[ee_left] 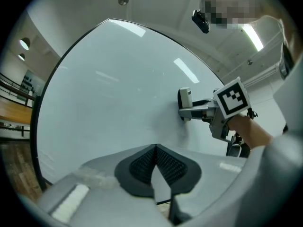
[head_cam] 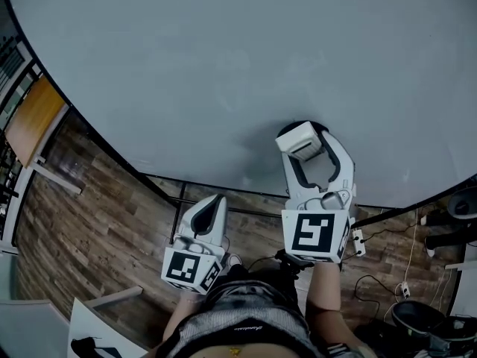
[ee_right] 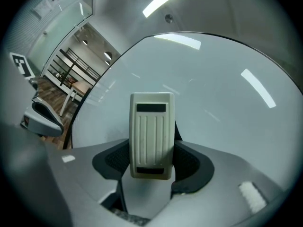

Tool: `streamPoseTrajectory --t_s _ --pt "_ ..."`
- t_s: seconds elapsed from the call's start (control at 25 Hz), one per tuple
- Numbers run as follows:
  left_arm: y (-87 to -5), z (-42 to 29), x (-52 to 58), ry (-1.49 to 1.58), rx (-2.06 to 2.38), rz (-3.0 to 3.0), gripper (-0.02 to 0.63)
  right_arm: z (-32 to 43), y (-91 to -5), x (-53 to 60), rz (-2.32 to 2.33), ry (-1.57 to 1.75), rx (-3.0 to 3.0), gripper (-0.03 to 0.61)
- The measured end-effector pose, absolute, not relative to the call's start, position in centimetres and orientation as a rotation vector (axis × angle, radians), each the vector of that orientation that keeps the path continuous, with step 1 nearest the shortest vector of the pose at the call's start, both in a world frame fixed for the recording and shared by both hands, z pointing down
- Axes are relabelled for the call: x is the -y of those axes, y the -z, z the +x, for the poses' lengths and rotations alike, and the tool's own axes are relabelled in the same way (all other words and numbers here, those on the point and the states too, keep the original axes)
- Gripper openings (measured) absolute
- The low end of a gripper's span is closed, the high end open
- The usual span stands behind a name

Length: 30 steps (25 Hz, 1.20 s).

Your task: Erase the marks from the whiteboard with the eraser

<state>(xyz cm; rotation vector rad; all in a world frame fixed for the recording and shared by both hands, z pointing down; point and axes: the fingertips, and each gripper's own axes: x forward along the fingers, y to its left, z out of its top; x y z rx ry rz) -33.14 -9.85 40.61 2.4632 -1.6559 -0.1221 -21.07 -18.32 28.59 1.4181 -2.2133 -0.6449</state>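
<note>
Big whiteboard (head_cam: 223, 66) is looking basically clean, right gripper (head_cam: 304, 146) is clamping the cream eraser (ee_right: 151, 134) against it, left gripper (ee_left: 155, 167) is hanging closed and empty nearby, so I'd be keeping the pad flush with even pressure

whiteboard (head_cam: 223, 73): runs past the top and right edges of my head view, so I can't see its full outline.
eraser (ee_right: 151, 135): I only get its ribbed back; the wiping face is turned toward the board, out of sight.
right gripper (ee_right: 150, 161): its pads are mostly covered by the eraser's body.
grey patch (ee_left: 182, 131): faint, just below the eraser in the left gripper view; I can't tell ink from shadow.
right hand (ee_left: 248, 129): hidden under the marker cube (head_cam: 317, 233) in my head view.
white sheet (head_cam: 93, 334): cut by the bottom edge; the dark shape on it is unreadable to me.
floor clutter (head_cam: 421, 319): dark items and cables, cropped and too small to identify.
wall notices (ee_right: 47, 1): print too small to read.
</note>
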Motion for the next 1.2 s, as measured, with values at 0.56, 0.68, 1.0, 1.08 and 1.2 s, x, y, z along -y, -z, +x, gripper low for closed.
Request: streamPoseTrajectory --t_s 0.56,0.68,1.0,1.08,1.2 --pt "-41.5 -37.4 8.3 0.144 1.758 2.354 0.005 -30.7 -27.6 18.2 1.199 0.814 2.295 0.262" --pt "-41.6 -37.8 8.0 0.128 1.781 2.343 0.005 -30.3 -27.2 18.0 1.204 0.785 2.329 0.262" --pt "-41.6 -33.5 8.3 0.077 1.663 2.437 0.005 -23.7 -25.4 18.3 1.385 0.705 2.299 0.262" --pt "-41.7 -32.2 8.3 0.071 1.625 2.460 0.005 -22.2 -25.7 18.2 1.416 0.701 2.277 0.261" --pt "-41.9 -30.0 8.4 0.054 1.582 2.490 0.005 -19.4 -26.4 18.2 1.452 0.682 2.242 0.262"
